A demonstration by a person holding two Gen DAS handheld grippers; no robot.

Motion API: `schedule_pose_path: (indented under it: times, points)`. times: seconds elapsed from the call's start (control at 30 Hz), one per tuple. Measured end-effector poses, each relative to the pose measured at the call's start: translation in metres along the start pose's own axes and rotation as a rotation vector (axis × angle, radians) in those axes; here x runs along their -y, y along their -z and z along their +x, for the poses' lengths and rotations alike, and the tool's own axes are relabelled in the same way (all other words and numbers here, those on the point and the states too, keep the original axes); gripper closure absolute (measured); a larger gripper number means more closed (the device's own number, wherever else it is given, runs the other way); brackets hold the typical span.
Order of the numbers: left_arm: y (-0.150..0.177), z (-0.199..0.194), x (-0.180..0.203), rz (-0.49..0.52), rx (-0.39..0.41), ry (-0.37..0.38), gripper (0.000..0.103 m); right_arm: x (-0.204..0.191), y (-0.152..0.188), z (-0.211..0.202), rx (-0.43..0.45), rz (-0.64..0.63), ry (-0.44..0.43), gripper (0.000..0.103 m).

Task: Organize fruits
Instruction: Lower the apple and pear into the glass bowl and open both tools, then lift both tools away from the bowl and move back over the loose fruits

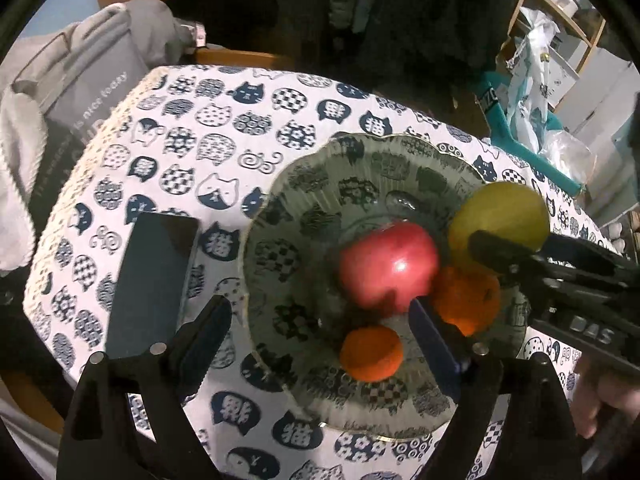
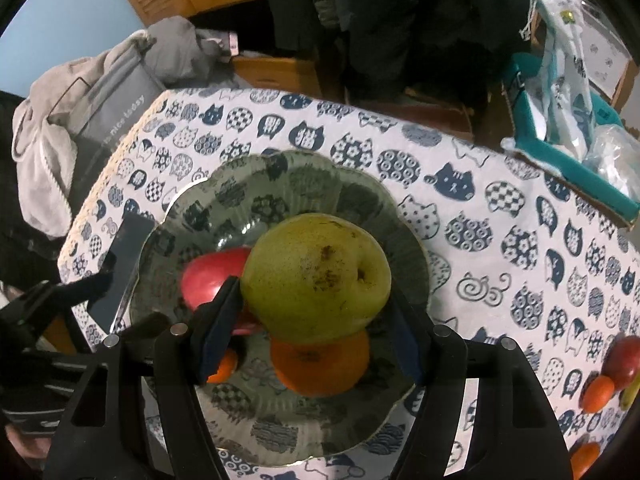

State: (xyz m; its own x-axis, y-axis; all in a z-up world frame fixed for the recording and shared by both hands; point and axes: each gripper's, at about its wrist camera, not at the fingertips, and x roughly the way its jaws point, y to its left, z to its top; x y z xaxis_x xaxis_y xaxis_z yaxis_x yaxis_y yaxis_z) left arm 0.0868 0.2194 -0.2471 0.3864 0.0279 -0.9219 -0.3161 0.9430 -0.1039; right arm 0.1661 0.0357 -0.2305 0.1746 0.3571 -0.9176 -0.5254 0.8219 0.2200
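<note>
Right gripper (image 2: 312,332) has its fingers clamped on the green pear (image 2: 316,276), hanging over the glass bowl (image 2: 360,196). Left gripper (image 1: 320,328) hovers with fingers apart, holding nothing. Best to lower the pear toward bare glass behind the red apple (image 1: 388,266) and orange (image 1: 466,300), clear of the rim; loose fruit (image 2: 598,392) waits by the tabletop (image 2: 500,208) edge

an apple (image 1: 386,266) and two oranges (image 1: 371,354) are seen in the glass plate (image 1: 280,240); a pear (image 2: 316,278) is held above them; a phone (image 1: 154,280) is laid left of the plate.
</note>
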Motion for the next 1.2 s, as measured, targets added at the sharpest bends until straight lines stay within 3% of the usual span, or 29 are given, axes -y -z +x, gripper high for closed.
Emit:
schedule_pose_path:
  times: [0.2, 0.33, 0.63, 1.2]
  points:
    - [0.001, -0.009, -0.012, -0.03, 0.027, -0.022, 0.012, -0.005, -0.007, -0.01, 0.033, 0.012, -0.037, 0.032]
    - [0.0, -0.012, -0.017, -0.053, 0.032, -0.022, 0.012, -0.013, -0.01, -0.02, 0.047, -0.02, -0.017, 0.032]
    - [0.0, -0.047, -0.002, -0.015, 0.125, -0.033, 0.012, -0.019, 0.001, -0.062, 0.134, -0.109, 0.136, 0.031]
    - [0.008, -0.119, 0.049, 0.064, 0.292, 0.08, 0.012, 0.012, 0.041, -0.18, 0.335, -0.051, 0.255, 0.031]
